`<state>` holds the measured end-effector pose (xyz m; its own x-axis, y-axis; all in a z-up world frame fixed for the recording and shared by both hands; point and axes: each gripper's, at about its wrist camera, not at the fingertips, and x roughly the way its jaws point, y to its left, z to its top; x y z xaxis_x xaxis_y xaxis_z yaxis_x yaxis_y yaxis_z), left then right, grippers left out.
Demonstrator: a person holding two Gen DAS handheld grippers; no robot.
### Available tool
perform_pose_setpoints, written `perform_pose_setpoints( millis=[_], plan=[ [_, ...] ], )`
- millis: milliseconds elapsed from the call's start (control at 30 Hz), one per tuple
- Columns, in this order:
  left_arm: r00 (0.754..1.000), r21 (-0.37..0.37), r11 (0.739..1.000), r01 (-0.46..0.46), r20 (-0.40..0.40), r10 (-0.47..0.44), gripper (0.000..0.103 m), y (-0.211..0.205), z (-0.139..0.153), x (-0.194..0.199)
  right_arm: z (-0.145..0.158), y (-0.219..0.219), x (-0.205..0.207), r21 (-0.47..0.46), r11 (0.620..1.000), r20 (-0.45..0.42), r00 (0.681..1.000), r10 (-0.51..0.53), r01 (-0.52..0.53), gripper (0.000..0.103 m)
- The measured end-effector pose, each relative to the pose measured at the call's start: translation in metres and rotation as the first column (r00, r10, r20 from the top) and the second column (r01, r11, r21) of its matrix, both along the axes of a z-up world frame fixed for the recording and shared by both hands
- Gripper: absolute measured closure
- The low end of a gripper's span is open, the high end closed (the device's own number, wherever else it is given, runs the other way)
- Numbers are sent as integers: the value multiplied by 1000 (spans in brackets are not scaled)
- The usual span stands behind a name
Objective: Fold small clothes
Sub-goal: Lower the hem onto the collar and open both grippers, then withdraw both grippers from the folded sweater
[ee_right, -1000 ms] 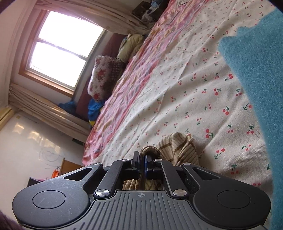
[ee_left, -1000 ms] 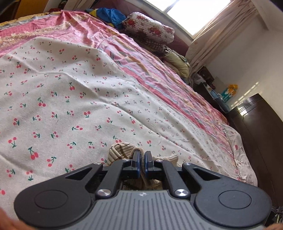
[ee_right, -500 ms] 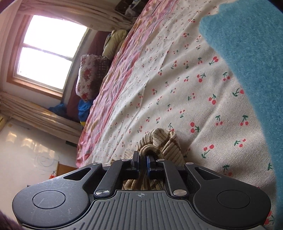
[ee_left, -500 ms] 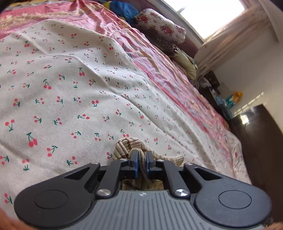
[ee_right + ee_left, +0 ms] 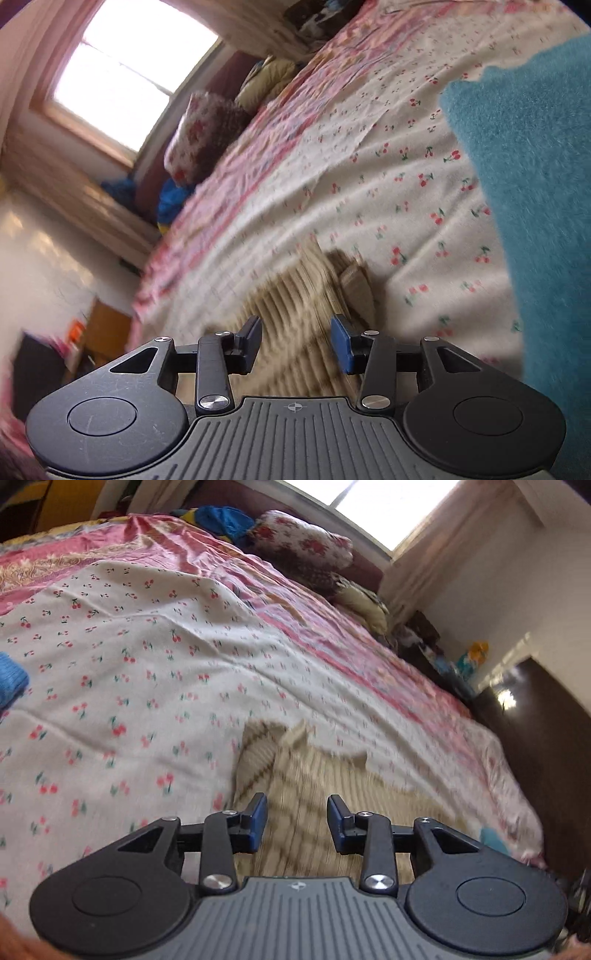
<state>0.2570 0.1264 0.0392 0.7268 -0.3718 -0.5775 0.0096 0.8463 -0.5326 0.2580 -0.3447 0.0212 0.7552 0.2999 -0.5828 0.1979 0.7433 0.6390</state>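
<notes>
A small beige garment with brown stripes (image 5: 314, 775) lies flat on the cherry-print sheet (image 5: 147, 686). My left gripper (image 5: 297, 821) hovers over its near part, its jaws opening, the blue pads apart and clear of the cloth. In the right wrist view the same striped garment (image 5: 295, 306) lies under my right gripper (image 5: 295, 343), whose jaws are also opening with nothing pinched between them. Both views are blurred by motion.
A teal fleece cloth (image 5: 535, 184) fills the right side of the right wrist view. A blue knit piece (image 5: 11, 681) shows at the left edge. Floral pillows (image 5: 303, 546) and a pink quilt (image 5: 258, 590) lie farther up the bed. A dark cabinet (image 5: 535, 757) stands beside the bed.
Both grippers were shut on a bunched fold of the striped garment; their jaws have now parted and let it go, and it lies spread flat. Both hands have shifted back.
</notes>
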Motion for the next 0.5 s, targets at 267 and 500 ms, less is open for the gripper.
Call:
perform_pose_setpoints(
  millis=[267,500],
  plan=[
    [997,189,980,-58,-38,66,63,-4,-28,-25,-9,20,-17,-235,971,-76,997,24,-41,67],
    [989,212,968,-138,-31,148,63,1,-32,-38,4,23,-24,-321,947,-92,996,-6,-24,67]
  ],
)
